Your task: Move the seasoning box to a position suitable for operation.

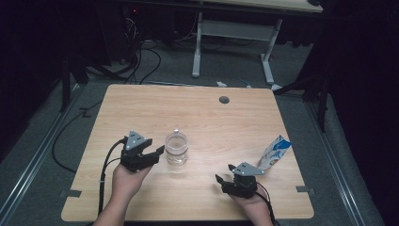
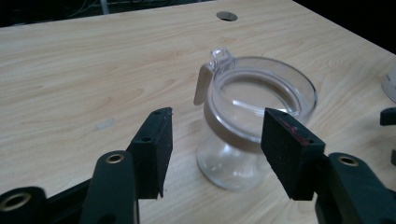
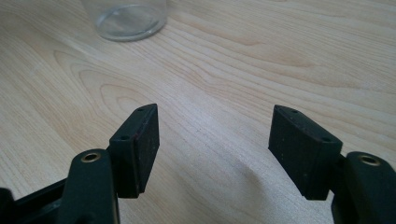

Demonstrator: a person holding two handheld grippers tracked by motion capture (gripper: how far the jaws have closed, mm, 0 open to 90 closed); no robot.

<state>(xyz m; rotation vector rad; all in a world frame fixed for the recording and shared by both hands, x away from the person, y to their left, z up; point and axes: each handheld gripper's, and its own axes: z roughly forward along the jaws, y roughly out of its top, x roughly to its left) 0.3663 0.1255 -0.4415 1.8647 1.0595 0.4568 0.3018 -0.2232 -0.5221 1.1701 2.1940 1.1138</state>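
A clear glass jar point(image 1: 176, 148) with an open mouth and a clasp at its rim stands upright on the wooden table point(image 1: 211, 113), left of the middle. My left gripper point(image 1: 157, 153) is just to the jar's left with its tips pointing at it. In the left gripper view the jar point(image 2: 252, 126) stands right ahead of the open left gripper point(image 2: 219, 121), whose pads are apart from the glass. My right gripper point(image 1: 225, 172) is near the front edge. Its jaws stand open over bare wood point(image 3: 215, 116), and the jar's base point(image 3: 128, 18) is farther off.
A blue and white pouch point(image 1: 275, 151) stands near the table's right edge, just behind the right gripper. A round cable hole point(image 1: 224, 100) is at the back of the tabletop. Beyond the table are a white desk frame point(image 1: 197, 47) and floor cables.
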